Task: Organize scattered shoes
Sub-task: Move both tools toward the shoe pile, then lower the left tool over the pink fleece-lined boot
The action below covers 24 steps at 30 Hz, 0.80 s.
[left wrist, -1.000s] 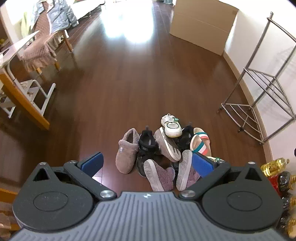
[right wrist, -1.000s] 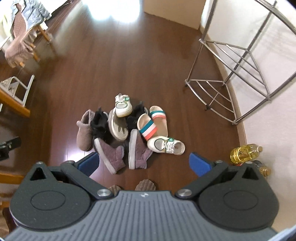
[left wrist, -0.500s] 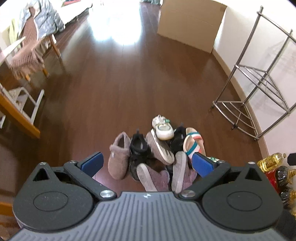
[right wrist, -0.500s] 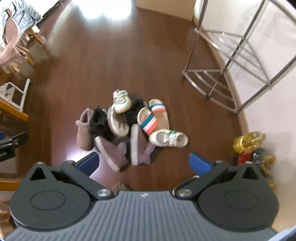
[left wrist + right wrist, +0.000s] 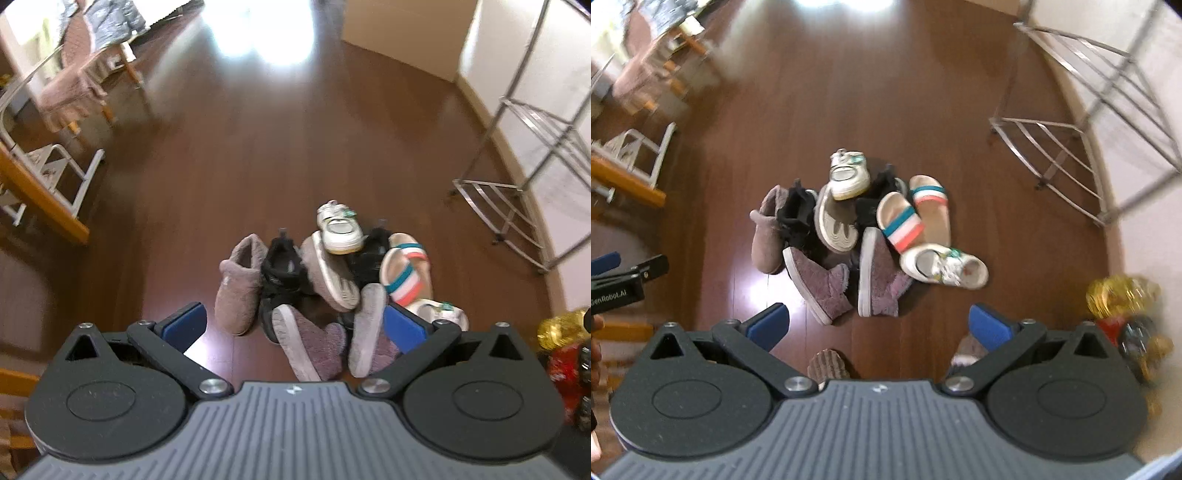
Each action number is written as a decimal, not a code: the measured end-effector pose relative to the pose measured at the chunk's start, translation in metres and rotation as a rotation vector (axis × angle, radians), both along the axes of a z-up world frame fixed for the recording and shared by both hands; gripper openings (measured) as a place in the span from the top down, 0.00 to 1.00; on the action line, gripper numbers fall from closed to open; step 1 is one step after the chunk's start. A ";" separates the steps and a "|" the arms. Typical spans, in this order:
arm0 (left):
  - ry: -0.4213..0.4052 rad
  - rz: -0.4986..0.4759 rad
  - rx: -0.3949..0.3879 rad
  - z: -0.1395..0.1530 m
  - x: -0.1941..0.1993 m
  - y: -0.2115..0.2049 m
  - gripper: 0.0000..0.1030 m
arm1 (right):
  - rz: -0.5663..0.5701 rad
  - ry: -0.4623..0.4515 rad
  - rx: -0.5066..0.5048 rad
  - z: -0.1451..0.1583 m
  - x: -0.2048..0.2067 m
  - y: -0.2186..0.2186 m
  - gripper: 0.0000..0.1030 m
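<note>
A heap of shoes lies on the dark wood floor: a taupe slipper (image 5: 238,286) (image 5: 768,236), black sneakers (image 5: 282,273), purple boots on their sides (image 5: 310,343) (image 5: 820,282), striped slides (image 5: 404,271) (image 5: 899,219) and small white sneakers (image 5: 338,230) (image 5: 945,266). My left gripper (image 5: 293,325) hangs open above the near side of the heap. Just as wide open, my right gripper (image 5: 879,325) is held above the floor in front of the purple boots. Neither holds anything. The left gripper's finger (image 5: 613,275) shows at the left edge of the right wrist view.
A metal corner shoe rack (image 5: 524,177) (image 5: 1082,122) stands against the white wall to the right. Oil bottles (image 5: 1123,306) sit by the wall at the near right. A chair with clothes (image 5: 77,85) and a wooden table edge (image 5: 44,199) are left. A cardboard box (image 5: 402,40) is far back.
Both grippers have come lower and closer to the shoe heap, which now looms larger in both views. The jaws stay open and no shoe has moved.
</note>
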State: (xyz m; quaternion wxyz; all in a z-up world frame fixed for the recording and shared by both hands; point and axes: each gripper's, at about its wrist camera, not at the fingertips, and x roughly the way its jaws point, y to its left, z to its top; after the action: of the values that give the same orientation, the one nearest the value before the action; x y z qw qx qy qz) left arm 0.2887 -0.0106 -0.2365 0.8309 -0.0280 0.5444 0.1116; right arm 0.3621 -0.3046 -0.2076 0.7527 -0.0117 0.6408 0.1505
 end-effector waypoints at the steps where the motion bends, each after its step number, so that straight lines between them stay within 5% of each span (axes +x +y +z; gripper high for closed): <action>1: 0.007 0.005 0.027 -0.021 -0.002 0.002 0.00 | 0.037 0.000 0.006 -0.016 0.008 0.008 0.00; 6: 0.007 -0.030 0.065 -0.109 0.005 0.011 0.00 | 0.171 -0.022 0.043 -0.099 0.034 0.011 0.00; 16: -0.123 -0.321 0.117 -0.297 0.020 0.036 0.00 | 0.368 -0.181 0.038 -0.265 0.068 0.074 0.00; 21: -0.172 -0.360 0.149 -0.348 0.006 0.044 0.00 | 0.478 -0.175 -0.011 -0.329 0.064 0.110 0.00; 24: -0.193 -0.348 0.134 -0.367 -0.003 0.050 0.00 | 0.480 -0.153 0.018 -0.335 0.068 0.122 0.00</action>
State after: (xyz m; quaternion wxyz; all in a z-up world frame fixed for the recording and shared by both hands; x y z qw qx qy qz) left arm 0.2860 0.0393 -0.6033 0.8859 0.1112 0.4503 -0.0006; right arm 0.4296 -0.1829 -0.5430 0.7417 -0.1682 0.5594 0.3295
